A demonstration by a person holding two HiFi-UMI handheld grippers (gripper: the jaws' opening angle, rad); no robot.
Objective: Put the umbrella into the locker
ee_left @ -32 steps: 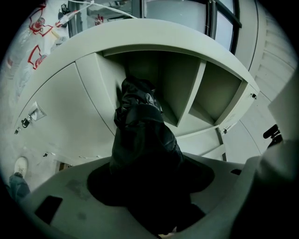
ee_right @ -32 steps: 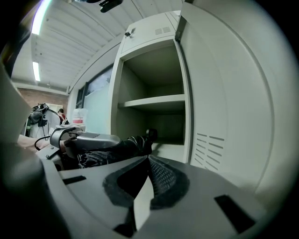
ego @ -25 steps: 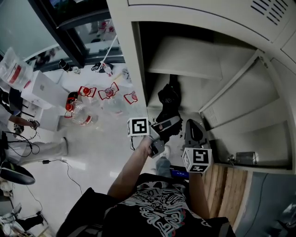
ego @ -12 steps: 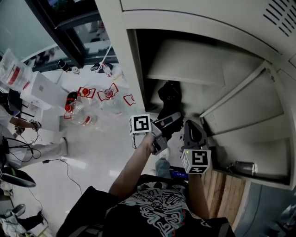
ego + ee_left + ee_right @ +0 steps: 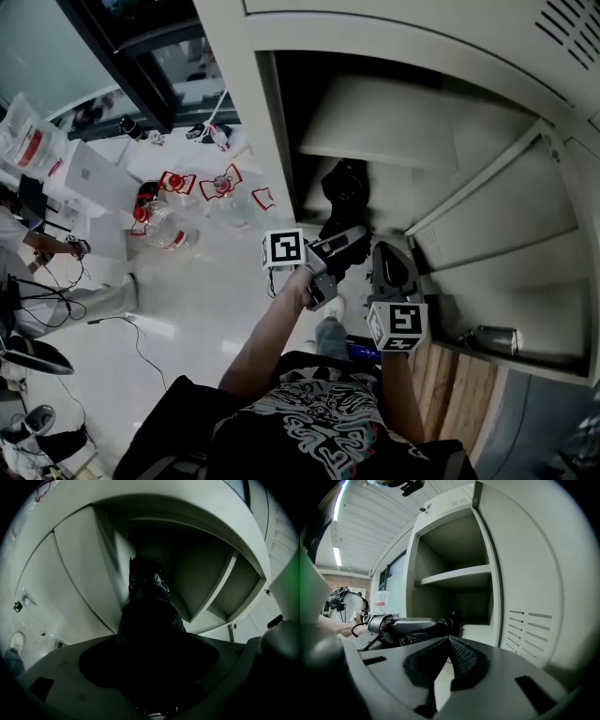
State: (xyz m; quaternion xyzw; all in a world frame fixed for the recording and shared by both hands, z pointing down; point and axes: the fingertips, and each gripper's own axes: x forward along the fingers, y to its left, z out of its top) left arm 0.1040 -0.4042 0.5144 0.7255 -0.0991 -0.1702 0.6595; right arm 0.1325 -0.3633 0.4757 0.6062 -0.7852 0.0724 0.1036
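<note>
A folded black umbrella [image 5: 344, 192] pokes into the bottom compartment of the open grey locker [image 5: 281, 141], its far end over the locker floor. My left gripper [image 5: 342, 246] is shut on the umbrella's near end. In the left gripper view the umbrella [image 5: 147, 602] fills the space between the jaws of that gripper [image 5: 150, 677]. Just to its right, my right gripper [image 5: 392, 262] is outside the locker, shut and holding nothing. The right gripper view shows its own tips [image 5: 446, 641] meeting, with the left gripper [image 5: 393, 623] and the umbrella [image 5: 452, 620] beyond them.
A shelf [image 5: 375, 145] spans the locker above the umbrella. The locker door [image 5: 497, 216] stands open on the right. Water bottles [image 5: 159, 225] and white boxes [image 5: 84, 183] are on the floor at left. Wooden boards [image 5: 459, 375] lie at the lower right, and my shoe [image 5: 328, 330] is below the grippers.
Hardly anything differs. The left gripper with the umbrella has edged slightly towards the locker, and the right gripper stays beside it.
</note>
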